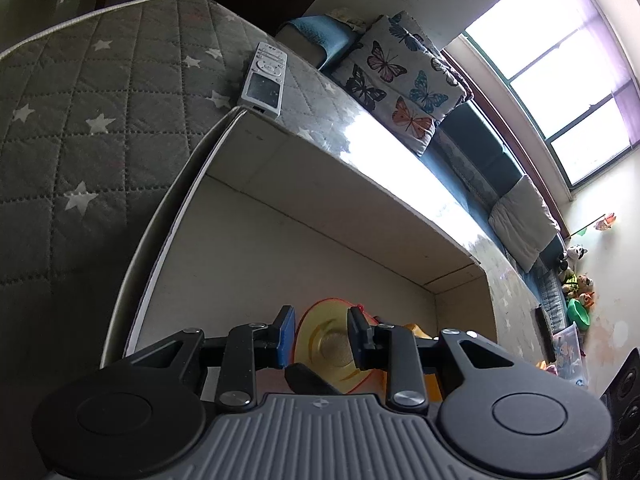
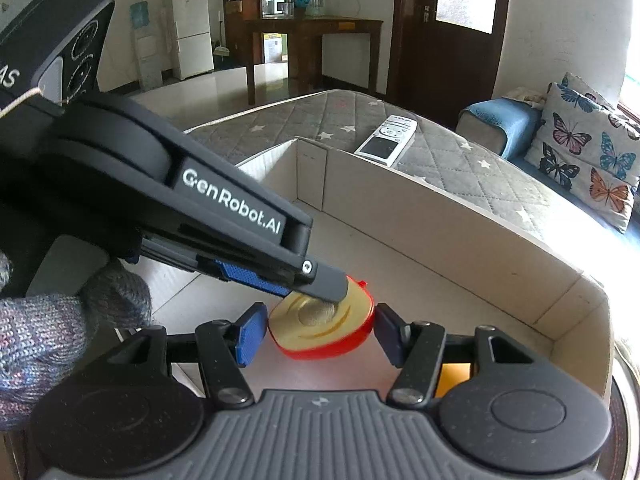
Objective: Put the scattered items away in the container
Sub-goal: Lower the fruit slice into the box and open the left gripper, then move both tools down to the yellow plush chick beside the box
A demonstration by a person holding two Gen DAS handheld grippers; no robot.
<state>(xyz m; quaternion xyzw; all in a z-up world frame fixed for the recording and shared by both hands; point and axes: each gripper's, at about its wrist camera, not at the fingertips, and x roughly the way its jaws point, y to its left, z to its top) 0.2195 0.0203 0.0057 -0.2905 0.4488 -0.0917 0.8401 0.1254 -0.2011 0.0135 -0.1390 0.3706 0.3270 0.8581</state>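
A red toy apple half with a yellow cut face [image 1: 334,344] [image 2: 326,330] lies inside the open cardboard box [image 1: 304,200] [image 2: 440,224]. My left gripper [image 1: 322,334] hangs open just above it, its jaws straddling the fruit; it also shows in the right wrist view [image 2: 320,280], its tip touching the cut face. My right gripper [image 2: 318,330] is open, jaws wide on either side of the apple half. A white remote control [image 1: 264,80] [image 2: 386,140] lies on the grey star-quilted mattress [image 1: 80,120] [image 2: 480,168] beyond the box.
A butterfly-print pillow [image 1: 400,84] [image 2: 588,152] and blue cushions sit on a sofa beside the mattress. An orange item [image 2: 452,378] shows in the box behind my right gripper. A black speaker [image 2: 52,36] stands at left. Toys [image 1: 576,280] lie by the wall.
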